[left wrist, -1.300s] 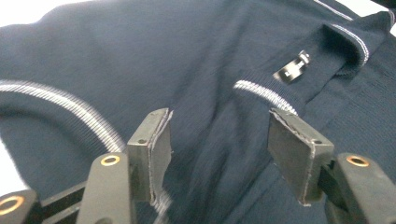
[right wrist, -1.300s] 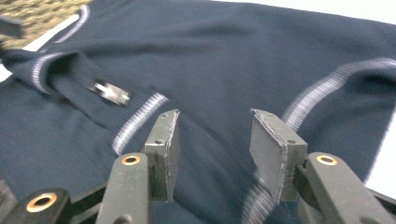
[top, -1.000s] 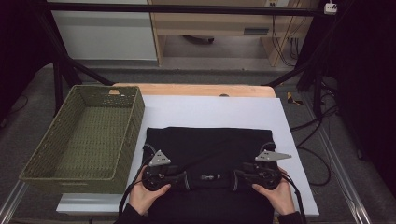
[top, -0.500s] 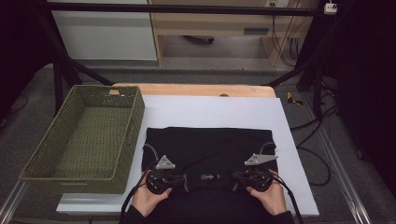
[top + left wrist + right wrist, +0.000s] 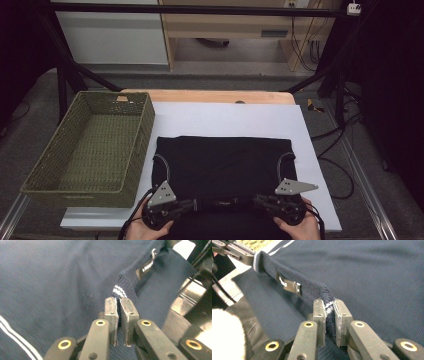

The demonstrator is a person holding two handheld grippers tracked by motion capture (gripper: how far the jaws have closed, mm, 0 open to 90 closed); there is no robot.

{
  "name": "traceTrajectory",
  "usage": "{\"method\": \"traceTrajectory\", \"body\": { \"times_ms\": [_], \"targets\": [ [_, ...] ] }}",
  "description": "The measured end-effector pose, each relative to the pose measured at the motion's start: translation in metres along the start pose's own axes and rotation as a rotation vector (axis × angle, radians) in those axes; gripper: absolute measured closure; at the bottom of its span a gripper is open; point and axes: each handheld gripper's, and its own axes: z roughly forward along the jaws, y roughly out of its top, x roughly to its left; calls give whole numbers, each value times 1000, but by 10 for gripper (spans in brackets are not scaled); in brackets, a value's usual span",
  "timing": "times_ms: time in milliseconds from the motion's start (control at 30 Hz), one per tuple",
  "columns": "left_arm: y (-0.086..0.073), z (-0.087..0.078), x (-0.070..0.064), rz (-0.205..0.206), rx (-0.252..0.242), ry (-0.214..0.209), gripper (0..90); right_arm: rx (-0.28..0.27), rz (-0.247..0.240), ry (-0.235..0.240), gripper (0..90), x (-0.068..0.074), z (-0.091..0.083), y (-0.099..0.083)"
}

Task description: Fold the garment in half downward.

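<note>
A white table takes up the centre of the high view, with a strip of bare wood along its far edge. At the left of the frame a green woven basket stands on the table's left side. A dark navy garment lies spread flat across the lower middle of the frame, its left edge just beside the basket and its near edge at the person's hands.

At the lower left of the high view the left gripper sits at the garment's near edge; at the lower right sits the right gripper, the two facing each other along that edge.

In the left gripper view the jaws are pinched on the ribbed collar, which carries thin white stripes. In the right gripper view the jaws clamp the same collar band, lifted off the cloth below. A small dark label hangs from the band in the upper left of that frame.
</note>
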Motion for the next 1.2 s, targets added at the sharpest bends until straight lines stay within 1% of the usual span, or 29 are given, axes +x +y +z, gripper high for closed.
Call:
{"method": "traceTrajectory", "body": {
  "times_ms": [67, 100, 133, 167, 200, 267, 300, 333, 367, 400, 433, 467, 500, 533, 567, 600, 633, 667, 733, 767, 833, 867, 900, 1000, 1033, 1067, 1133, 1167, 1200],
  "targets": [
    [-7, 4, -2, 1, 17, -14, 823, 21, 21, 11, 808, 2, 1, -12],
    [-9, 5, -2, 1, 25, -18, 815, 40, 31, 20, 800, 2, 3, -17],
    [-10, 5, -2, 1, 26, -21, 806, 56, 33, 25, 788, 2, 5, -22],
    [-11, 2, -1, -1, 21, -19, 800, 68, 38, 29, 768, 3, 5, -25],
    [-11, -1, 0, -9, 4, -11, 760, 75, 43, 36, 747, 3, 5, -27],
    [-11, -12, 5, -34, -41, 15, 645, 45, 52, 46, 691, 3, -1, -26],
    [-11, -18, 8, -47, -52, 43, 590, 16, 58, 46, 658, 2, -6, -25],
    [-13, -24, 14, -76, -61, 80, 555, -14, 63, 27, 629, 0, -11, -22],
    [-15, -27, 18, -95, -64, 102, 526, -40, 72, -10, 623, -4, -18, -20],
    [-18, -30, 23, -117, -61, 135, 515, -48, 83, -39, 616, -6, -22, -19],
    [-21, -31, 28, -138, -55, 167, 498, -51, 92, -91, 592, -12, -26, -20],
    [-25, -33, 33, -161, -48, 195, 489, -43, 105, -157, 580, -17, -30, -21],
    [-28, -33, 37, -176, -39, 220, 488, -26, 104, -224, 570, -22, -32, -24],
    [-31, -34, 41, -191, -28, 240, 485, -6, 113, -280, 552, -28, -33, -27],
    [-34, -33, 44, -211, -17, 246, 485, 9, 137, -312, 546, -34, -33, -31],
    [-36, -32, 46, -221, -11, 256, 485, 24, 154, -332, 538, -39, -33, -35],
    [-37, -30, 46, -233, -2, 253, 486, 37, 168, -338, 537, -43, -32, -40],
    [-38, -28, 47, -232, 7, 248, 488, 55, 185, -337, 537, -46, -31, -43],
    [-39, -23, 44, -229, 34, 238, 514, 77, 191, -349, 541, -50, -29, -47],
    [-40, -21, 44, -228, 46, 237, 554, 93, 189, -346, 569, -51, -28, -48],
    [-41, -17, 42, -231, 69, 243, 589, 101, 185, -346, 602, -50, -26, -48],
    [-41, -17, 42, -249, 68, 238, 621, 111, 178, -350, 639, -49, -25, -48],
    [-41, -18, 41, -254, 73, 231, 670, 125, 173, -347, 690, -48, -24, -47],
    [-39, -18, 38, -227, 86, 229, 791, 132, 166, -349, 772, -45, -24, -46],
    [-38, -18, 37, -221, 89, 229, 816, 123, 157, -352, 797, -44, -26, -44],
    [-38, -19, 37, -215, 90, 226, 827, 115, 158, -350, 806, -43, -28, -43],
    [-37, -21, 38, -218, 79, 218, 839, 97, 165, -343, 814, -40, -34, -41],
    [-37, -24, 39, -222, 72, 214, 843, 90, 161, -341, 818, -38, -36, -39],
    [-36, -28, 40, -234, 50, 204, 845, 91, 161, -336, 820, -35, -40, -38]
  ]
}}
